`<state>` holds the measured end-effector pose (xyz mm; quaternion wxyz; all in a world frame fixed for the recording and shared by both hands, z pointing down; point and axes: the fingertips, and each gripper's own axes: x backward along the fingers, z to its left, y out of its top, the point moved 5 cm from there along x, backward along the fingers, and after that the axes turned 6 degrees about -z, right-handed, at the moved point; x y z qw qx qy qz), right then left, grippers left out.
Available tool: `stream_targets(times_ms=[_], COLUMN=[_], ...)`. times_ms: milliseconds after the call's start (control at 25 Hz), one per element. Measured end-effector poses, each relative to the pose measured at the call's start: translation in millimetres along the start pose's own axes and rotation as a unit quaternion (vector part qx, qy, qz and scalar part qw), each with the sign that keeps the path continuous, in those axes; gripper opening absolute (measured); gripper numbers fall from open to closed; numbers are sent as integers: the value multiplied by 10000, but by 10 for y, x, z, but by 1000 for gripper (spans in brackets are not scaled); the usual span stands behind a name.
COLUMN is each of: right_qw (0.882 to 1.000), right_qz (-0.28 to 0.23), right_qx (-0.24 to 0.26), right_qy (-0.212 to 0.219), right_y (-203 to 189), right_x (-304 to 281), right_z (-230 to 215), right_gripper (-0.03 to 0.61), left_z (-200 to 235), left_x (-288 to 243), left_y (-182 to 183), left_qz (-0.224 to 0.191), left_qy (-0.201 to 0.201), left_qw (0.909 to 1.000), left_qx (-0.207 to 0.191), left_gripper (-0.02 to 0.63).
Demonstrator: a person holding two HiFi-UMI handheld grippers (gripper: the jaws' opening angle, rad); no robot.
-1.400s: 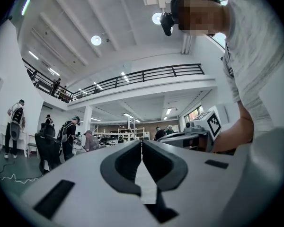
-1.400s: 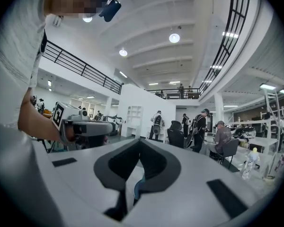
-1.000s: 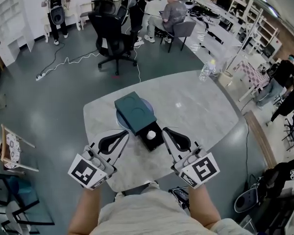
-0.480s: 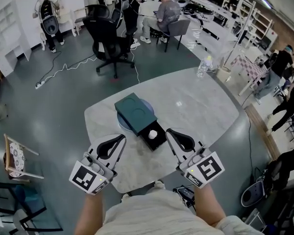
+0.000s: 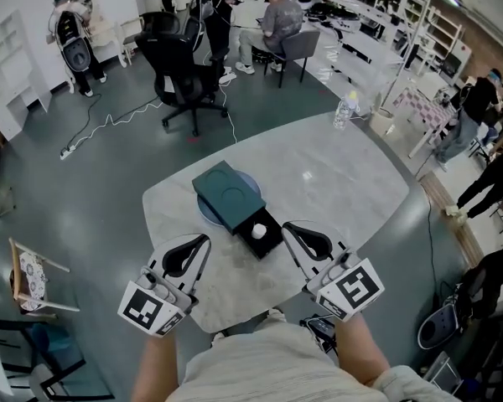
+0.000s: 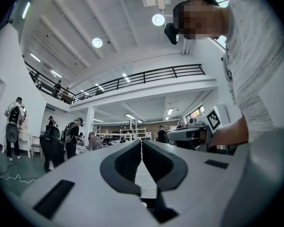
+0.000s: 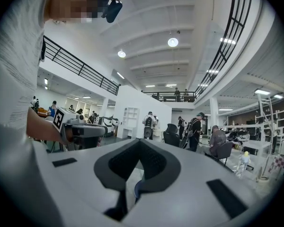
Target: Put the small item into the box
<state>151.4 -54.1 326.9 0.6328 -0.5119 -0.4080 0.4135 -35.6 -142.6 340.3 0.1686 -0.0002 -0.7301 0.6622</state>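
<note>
A small white ball (image 5: 258, 231) lies in the open black compartment (image 5: 267, 239) of a dark teal box (image 5: 226, 193), which rests on a pale blue round plate (image 5: 208, 214) on the grey marble table (image 5: 335, 191). My left gripper (image 5: 203, 240) hovers just left of the compartment, shut and empty. My right gripper (image 5: 287, 227) is just right of it, also shut and empty. In the left gripper view the jaws meet (image 6: 142, 144) with nothing between them. The right gripper view shows the same closed tips (image 7: 139, 143). Both point upward, away from the table.
A water bottle (image 5: 345, 111) stands at the table's far edge. A black office chair (image 5: 180, 61) and several people are beyond the table. A wooden chair (image 5: 29, 275) stands on the floor at the left. The table's near edge is just below the grippers.
Both grippers have drawn back slightly toward me, the left one more. The ball and box have not moved. The head camera has shifted a little.
</note>
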Motion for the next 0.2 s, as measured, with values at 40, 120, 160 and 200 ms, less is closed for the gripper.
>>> stream_targets(times_ms=[40,120,160,200], right_qw=[10000,10000,10000,10000], right_qz=[1,8,13,17], right_qx=[14,36,42,46], right_qy=[17,49,61,73], right_y=[-5,-10,-11,-12], right_x=[-4,-21,-31,-40], right_z=[-14,-36,-45,-54], right_gripper=[18,18,18,18], left_z=[0,6,10,14], left_x=[-15,-43,-55,-68], left_y=[-9,-20,-22,-24], left_qz=[8,21,27,33], left_qy=[-6,-28,-42,-56], left_qw=[10000,10000,10000,10000], left_qx=[0,5,8,10], left_gripper=[23,23,23,23])
